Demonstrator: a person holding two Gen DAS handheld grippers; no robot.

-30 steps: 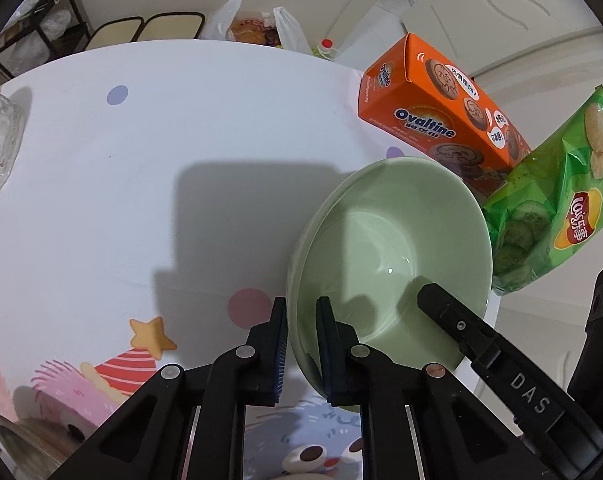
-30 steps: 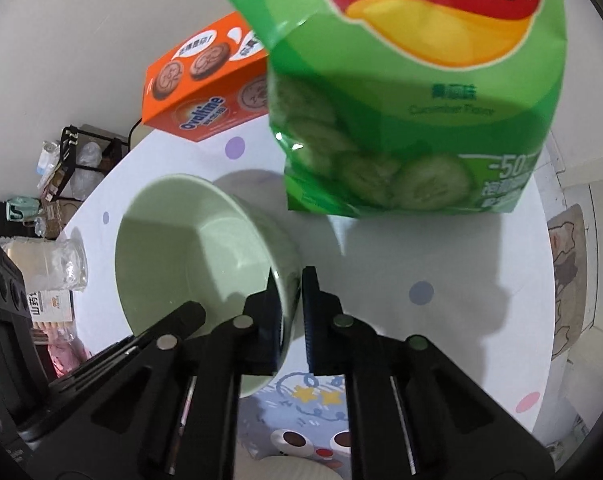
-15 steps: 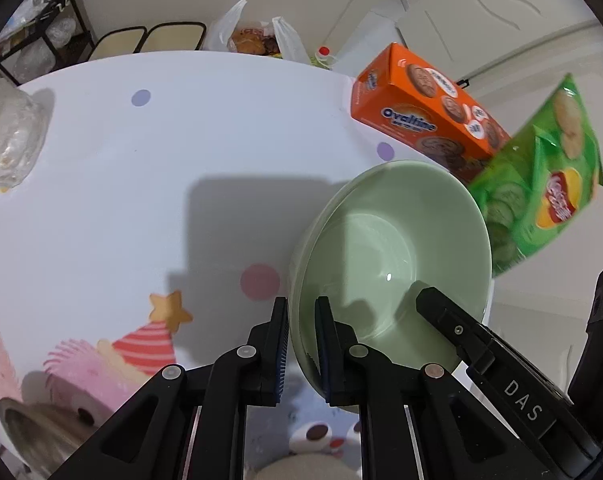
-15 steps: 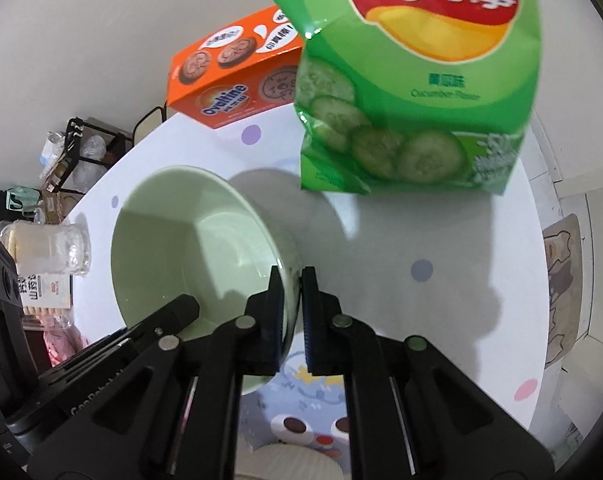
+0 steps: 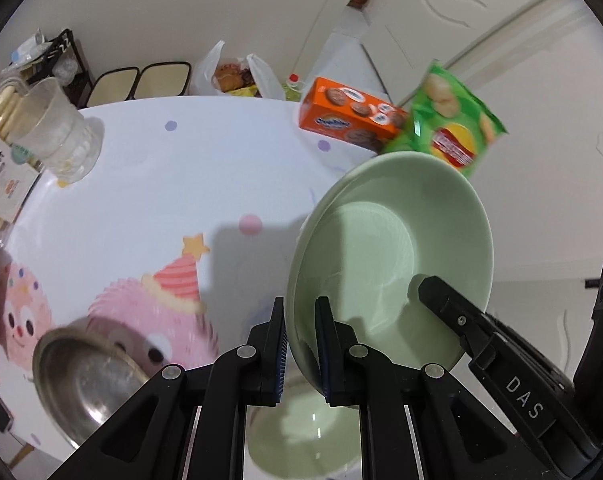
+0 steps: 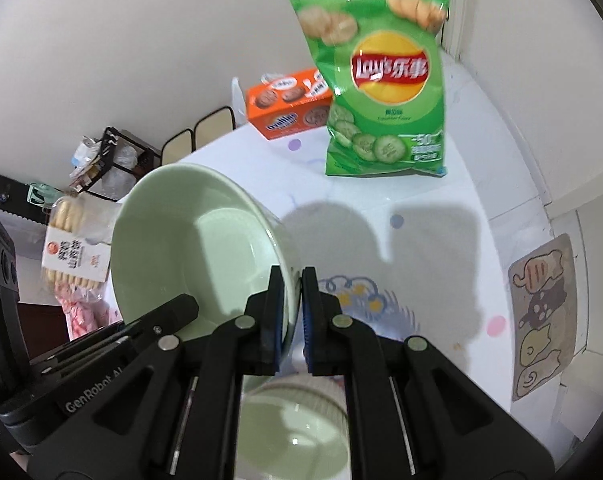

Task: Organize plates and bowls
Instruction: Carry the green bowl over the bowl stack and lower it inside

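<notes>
A pale green bowl hangs in the air above the table, tilted, held by both grippers on opposite rims. My left gripper is shut on its near rim. My right gripper is shut on the other rim of the same bowl. A second green bowl with a ribbed outside sits below, near the table's front edge; it also shows in the right wrist view. A steel bowl sits on the table at lower left.
On the table stand an orange Ovaltine box, a green Lay's bag, a clear plastic jar and a biscuit pack. The patterned tablecloth covers the round table. A floor mat lies beyond the table's right edge.
Both grippers have lifted the green bowl and pulled it back toward the front edge. The snacks look farther away, and the steel bowl and the ribbed green bowl have come into view.
</notes>
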